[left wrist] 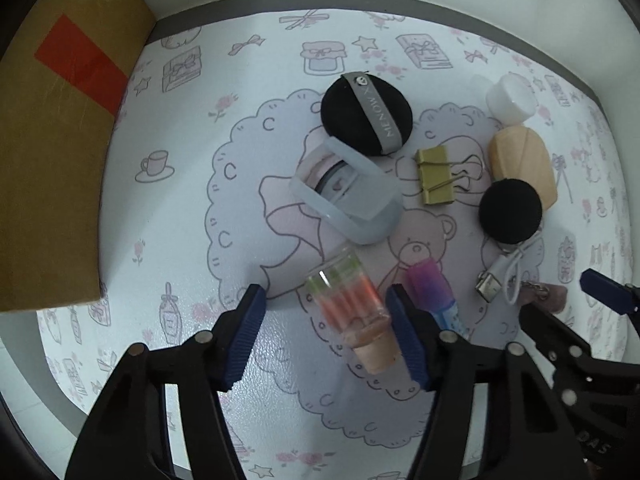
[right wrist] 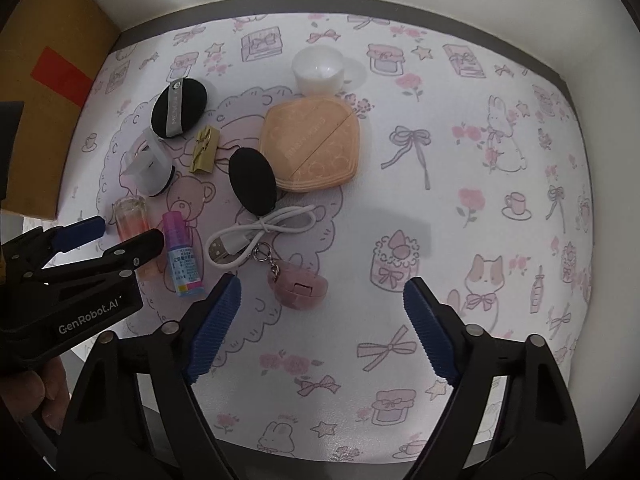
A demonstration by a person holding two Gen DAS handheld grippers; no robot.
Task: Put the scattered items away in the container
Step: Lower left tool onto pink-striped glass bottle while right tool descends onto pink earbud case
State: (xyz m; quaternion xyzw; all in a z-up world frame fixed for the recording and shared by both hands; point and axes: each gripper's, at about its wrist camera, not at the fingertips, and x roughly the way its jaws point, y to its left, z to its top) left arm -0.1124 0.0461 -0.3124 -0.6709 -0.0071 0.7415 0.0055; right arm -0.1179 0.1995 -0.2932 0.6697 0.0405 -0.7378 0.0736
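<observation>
- The small clear bottle with orange-pink stuff inside and a peach cap (left wrist: 352, 312) lies on its side low in the middle of the left wrist view, on the tabletop's white mat with pink drawings (left wrist: 192, 120).
- The left gripper (left wrist: 326, 336) points down over it. Its blue jaws stand partly apart, one on each side of the bottle. The right jaw looks very near the bottle, but I cannot tell if it touches. The left jaw is apart from it, so the bottle is not squeezed yet.
- Just beside the bottle, on its right, lies a little purple-and-blue dropper bottle (left wrist: 434, 292).
- The small pink case on a key chain (right wrist: 298, 286) lies in the lower middle of the right wrist view. The right gripper (right wrist: 322, 330) hangs over the mat with its jaws wide. The case is just above and nearer the left jaw, not between them. Nothing is held.
- Further up lie a white cable (right wrist: 256, 232), two black puffs, a peach case, a gold clip and a white jar.
- The brown cardboard box with a red patch (left wrist: 52, 152) stands at the left edge of the frame. I think it is the container.
- I think this is the picking-up step. Next, the left jaws need to close on the clear bottle, lift it, and carry it left to the box.
</observation>
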